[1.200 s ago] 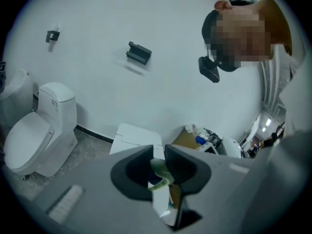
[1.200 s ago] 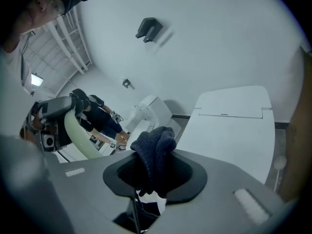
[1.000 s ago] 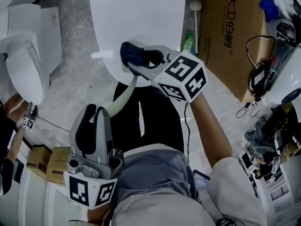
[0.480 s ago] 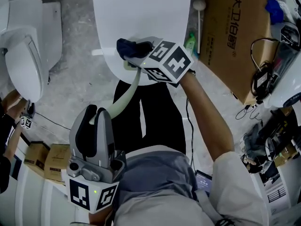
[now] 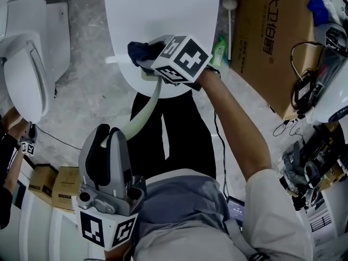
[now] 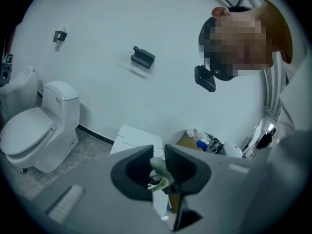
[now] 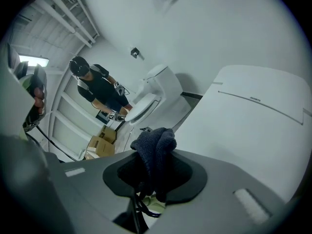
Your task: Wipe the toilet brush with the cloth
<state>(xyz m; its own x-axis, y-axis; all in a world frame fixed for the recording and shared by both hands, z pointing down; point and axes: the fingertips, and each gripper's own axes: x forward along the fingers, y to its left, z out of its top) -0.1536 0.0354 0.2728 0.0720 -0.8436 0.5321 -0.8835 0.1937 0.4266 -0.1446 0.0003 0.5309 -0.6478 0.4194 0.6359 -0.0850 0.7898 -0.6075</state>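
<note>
The toilet brush's pale green curved handle [image 5: 147,110] runs from my left gripper [image 5: 107,134] up to my right gripper [image 5: 145,58]. My left gripper is shut on the handle's near end [image 6: 159,171], low at the left of the head view. My right gripper is shut on a dark blue cloth [image 5: 140,51], which is folded around the far part of the handle over the white toilet lid [image 5: 163,15]. In the right gripper view the cloth [image 7: 155,152] bulges out between the jaws, with a bit of green brush [image 7: 152,199] below it. The brush head is hidden.
A second white toilet [image 5: 27,75] stands at the left. A large cardboard box [image 5: 266,37], a green bottle [image 5: 218,50] and a white stick [image 5: 228,15] are to the right of the lid. Small boxes [image 5: 54,186] lie at the lower left. Another person [image 7: 97,89] stands by the far toilet.
My right gripper has slid with the cloth up and to the left along the handle, further over the lid, and its cube has turned. The left gripper has barely moved.
</note>
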